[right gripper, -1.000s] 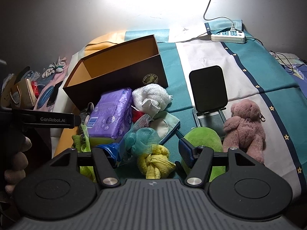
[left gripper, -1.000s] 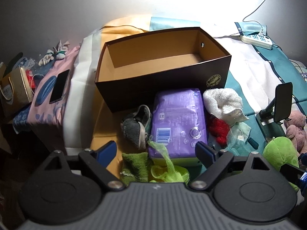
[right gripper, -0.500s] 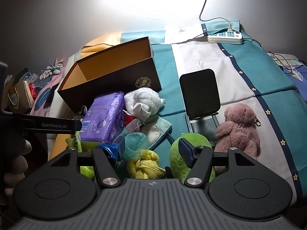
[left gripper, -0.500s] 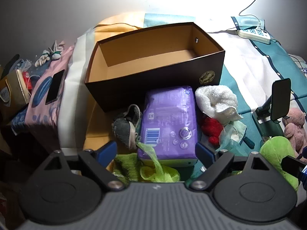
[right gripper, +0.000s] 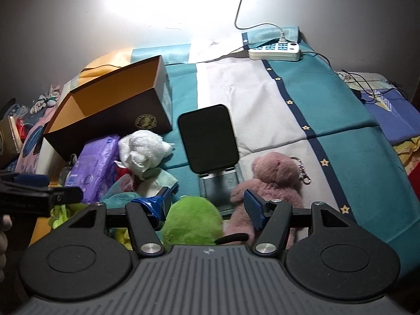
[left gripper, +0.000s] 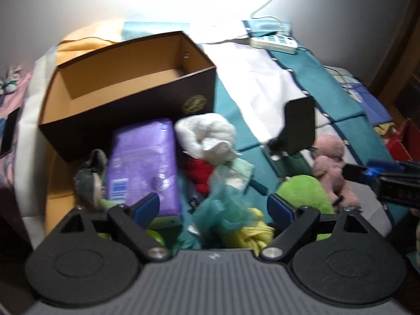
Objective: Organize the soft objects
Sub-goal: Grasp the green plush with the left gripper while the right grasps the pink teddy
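The left gripper (left gripper: 213,204) hangs over the near edge of the pile with its blue pads wide apart and nothing between them. Under it lie a teal mesh puff (left gripper: 223,210) and a yellow cloth (left gripper: 254,232), touching each other. The right gripper (right gripper: 207,203) is also spread wide and holds nothing; a green plush (right gripper: 193,220) sits in the gap below its pads, and a pink bear (right gripper: 273,178) lies just right of the plush, partly behind the right pad.

A little farther, on the left, a purple pack (left gripper: 143,162) lies flat with a grey shoe (left gripper: 89,176) touching its left side. A bit of lime cloth (right gripper: 59,212) shows at its near end. Right of the pack are a red cloth (left gripper: 197,169) and a pale green cloth (left gripper: 236,172), and a white towel (left gripper: 207,134) is bunched on top of them. A black phone stand (right gripper: 208,137) stands upright between the towel and the bear.

Behind the pack, the brown box (left gripper: 126,113) stands open, tan inside, with nothing visible in it; the pack's far end touches its front wall. All of this rests on a teal and white bedspread (right gripper: 328,92). At the far edge, by the wall, a white power strip (right gripper: 274,50) lies with a cord plugged in. The left-wrist view is blurred
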### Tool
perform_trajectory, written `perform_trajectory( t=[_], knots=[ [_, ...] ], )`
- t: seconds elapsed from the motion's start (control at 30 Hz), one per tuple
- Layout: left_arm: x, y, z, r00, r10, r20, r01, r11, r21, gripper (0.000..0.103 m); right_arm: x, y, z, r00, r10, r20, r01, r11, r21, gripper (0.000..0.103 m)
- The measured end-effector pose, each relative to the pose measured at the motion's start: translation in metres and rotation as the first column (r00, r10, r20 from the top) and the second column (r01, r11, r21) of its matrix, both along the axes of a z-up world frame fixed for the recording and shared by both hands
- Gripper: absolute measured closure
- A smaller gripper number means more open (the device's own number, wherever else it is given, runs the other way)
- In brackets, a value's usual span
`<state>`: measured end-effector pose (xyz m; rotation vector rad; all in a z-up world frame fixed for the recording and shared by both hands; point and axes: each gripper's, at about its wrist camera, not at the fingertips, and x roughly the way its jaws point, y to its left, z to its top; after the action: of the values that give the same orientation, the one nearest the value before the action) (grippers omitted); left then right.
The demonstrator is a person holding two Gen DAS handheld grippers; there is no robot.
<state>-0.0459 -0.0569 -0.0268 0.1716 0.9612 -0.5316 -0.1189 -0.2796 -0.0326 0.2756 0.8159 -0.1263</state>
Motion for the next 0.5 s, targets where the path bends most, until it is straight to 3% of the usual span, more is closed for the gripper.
perform_trajectory(
  t=[0.23, 0.5],
  knots=[
    [-0.015, -0.039, -0.013, 0.978, -0.181, -0.102, 0.173, 0.981, -0.086, 0.014, -0.001, -0.042, -0.017, 0.996, -0.08, -0.035, 0.08, 0.997, -0.002, 0.057],
    [-0.005, -0.072, -0.039, 0.964, -0.167, -0.206, 0.163, 0.986, -0.035, 0.014, 0.004, -0.071, -0.041, 0.988, -0.132, -0.082, 0.139, 0.986, 0.093, 0.057]
  ],
)
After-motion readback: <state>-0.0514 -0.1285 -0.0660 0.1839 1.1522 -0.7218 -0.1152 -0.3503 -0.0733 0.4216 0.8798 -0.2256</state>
